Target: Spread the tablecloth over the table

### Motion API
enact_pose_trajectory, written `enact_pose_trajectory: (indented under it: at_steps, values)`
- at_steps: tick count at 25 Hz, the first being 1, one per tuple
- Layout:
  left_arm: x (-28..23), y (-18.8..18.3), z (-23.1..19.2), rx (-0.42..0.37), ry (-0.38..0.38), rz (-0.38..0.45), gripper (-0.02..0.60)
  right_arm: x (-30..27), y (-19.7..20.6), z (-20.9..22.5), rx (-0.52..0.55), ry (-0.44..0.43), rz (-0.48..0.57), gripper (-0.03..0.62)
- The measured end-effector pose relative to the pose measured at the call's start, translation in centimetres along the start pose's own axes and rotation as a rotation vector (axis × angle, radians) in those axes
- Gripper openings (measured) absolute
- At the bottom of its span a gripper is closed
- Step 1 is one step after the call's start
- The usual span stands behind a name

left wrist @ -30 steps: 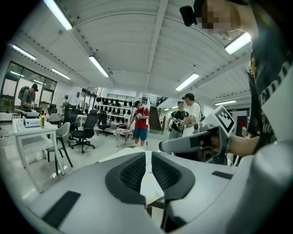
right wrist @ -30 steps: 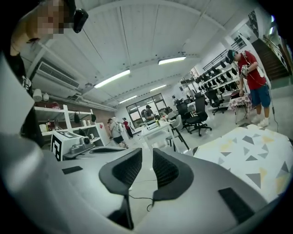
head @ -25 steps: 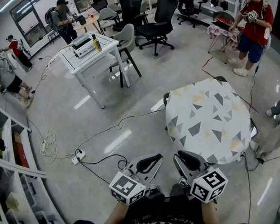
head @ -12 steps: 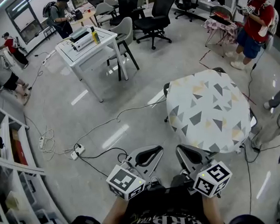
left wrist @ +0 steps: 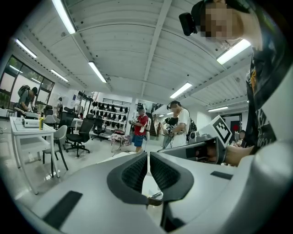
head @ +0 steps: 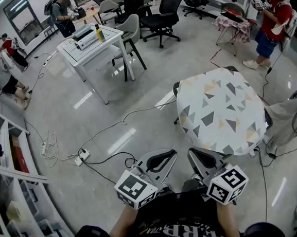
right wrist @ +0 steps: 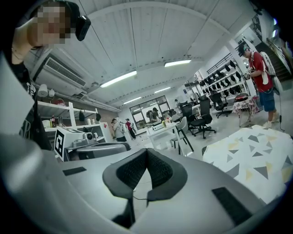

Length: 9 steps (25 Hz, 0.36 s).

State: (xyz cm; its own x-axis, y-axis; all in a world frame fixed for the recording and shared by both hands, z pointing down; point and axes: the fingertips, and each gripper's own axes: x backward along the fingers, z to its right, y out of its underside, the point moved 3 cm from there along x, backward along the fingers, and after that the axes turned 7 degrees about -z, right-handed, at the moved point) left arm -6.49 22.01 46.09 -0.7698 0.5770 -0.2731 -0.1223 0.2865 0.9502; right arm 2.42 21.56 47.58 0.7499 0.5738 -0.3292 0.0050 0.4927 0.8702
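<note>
Tablecloth (head: 220, 111), white w/ grey & yellow triangles, lies spread over the round tabletop hidden under it, edges hanging down all round. It sits front-right of the person. Left tongs (head: 161, 160) clenched, nothing betw. the pads. Right tongs (head: 205, 160) clenched too, empty. Both are held side by side close to the person's body, over the floor (head: 112, 118), apart from the cloth; right tongs are nearer its edge. Power strip (head: 81, 157) + cables on floor at left. White square tabletop (head: 88, 46) w/ grey chair (head: 131, 37) further back. Person in red shirt (head: 274, 16) stands beyond.
</note>
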Motion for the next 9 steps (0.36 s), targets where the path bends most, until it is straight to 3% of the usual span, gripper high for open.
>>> enact_pose_trajectory:
  at_steps: [9]
  values:
    - [-0.55, 0.30, 1.06, -0.015, 0.021, 0.000, 0.032, 0.86, 0.64, 0.23, 0.000, 0.013, 0.003, 0.014]
